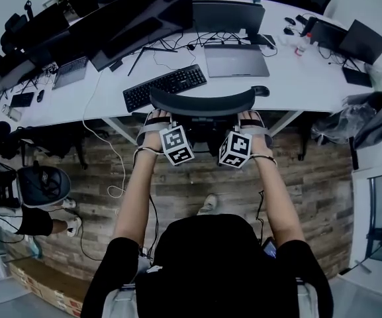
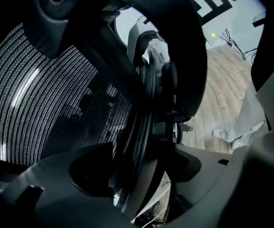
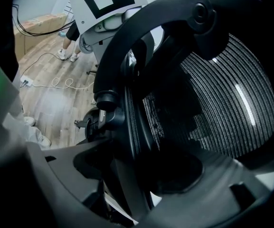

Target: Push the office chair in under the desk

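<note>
The black office chair's curved back top (image 1: 202, 103) stands at the front edge of the white desk (image 1: 290, 78), with the seat hidden below it. My left gripper (image 1: 156, 121) holds the back's left end and my right gripper (image 1: 251, 121) holds its right end. In the left gripper view the mesh back (image 2: 56, 103) fills the left side, and its frame runs between the jaws of the left gripper (image 2: 146, 184). The right gripper view mirrors this: the mesh (image 3: 222, 103) is on the right and its frame lies inside the right gripper (image 3: 127, 184).
On the desk lie a keyboard (image 1: 165, 87), a mouse (image 1: 260, 91) and a closed laptop (image 1: 236, 61), with monitors (image 1: 144, 22) behind. A backpack (image 1: 369, 118) leans at the desk's right end. Another chair (image 1: 43, 185) and a person's legs (image 1: 45, 224) are at the left. A cable (image 1: 114, 177) trails on the wood floor.
</note>
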`<state>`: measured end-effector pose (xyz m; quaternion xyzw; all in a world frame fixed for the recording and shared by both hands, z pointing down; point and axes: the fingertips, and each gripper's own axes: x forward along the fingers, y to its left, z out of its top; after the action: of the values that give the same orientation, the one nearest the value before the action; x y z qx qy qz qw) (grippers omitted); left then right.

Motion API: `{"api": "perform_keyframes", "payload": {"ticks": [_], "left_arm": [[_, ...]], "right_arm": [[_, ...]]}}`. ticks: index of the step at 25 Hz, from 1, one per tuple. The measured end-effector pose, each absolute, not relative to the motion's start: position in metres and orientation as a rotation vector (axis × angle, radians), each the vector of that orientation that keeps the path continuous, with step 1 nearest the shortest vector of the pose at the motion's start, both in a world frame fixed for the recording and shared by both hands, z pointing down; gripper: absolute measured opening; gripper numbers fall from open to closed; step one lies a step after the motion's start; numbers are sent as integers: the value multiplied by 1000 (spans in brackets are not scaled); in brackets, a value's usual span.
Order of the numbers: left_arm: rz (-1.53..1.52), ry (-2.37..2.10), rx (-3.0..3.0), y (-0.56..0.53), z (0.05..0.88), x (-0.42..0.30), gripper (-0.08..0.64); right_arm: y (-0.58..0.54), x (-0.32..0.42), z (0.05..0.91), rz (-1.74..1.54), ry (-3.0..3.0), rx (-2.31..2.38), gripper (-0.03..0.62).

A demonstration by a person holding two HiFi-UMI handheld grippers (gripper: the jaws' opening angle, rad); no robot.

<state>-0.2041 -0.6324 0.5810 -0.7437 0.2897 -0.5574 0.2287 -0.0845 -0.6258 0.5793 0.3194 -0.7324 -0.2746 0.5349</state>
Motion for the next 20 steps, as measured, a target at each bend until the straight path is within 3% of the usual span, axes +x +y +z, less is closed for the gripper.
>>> {"api": "perform_keyframes", "payload": {"ticks": [20], "left_arm": [[-1498,844,-2047,-679,582,-191,318]], "right_arm": [[-675,-71,580,-674,-1747,749,295]]}}
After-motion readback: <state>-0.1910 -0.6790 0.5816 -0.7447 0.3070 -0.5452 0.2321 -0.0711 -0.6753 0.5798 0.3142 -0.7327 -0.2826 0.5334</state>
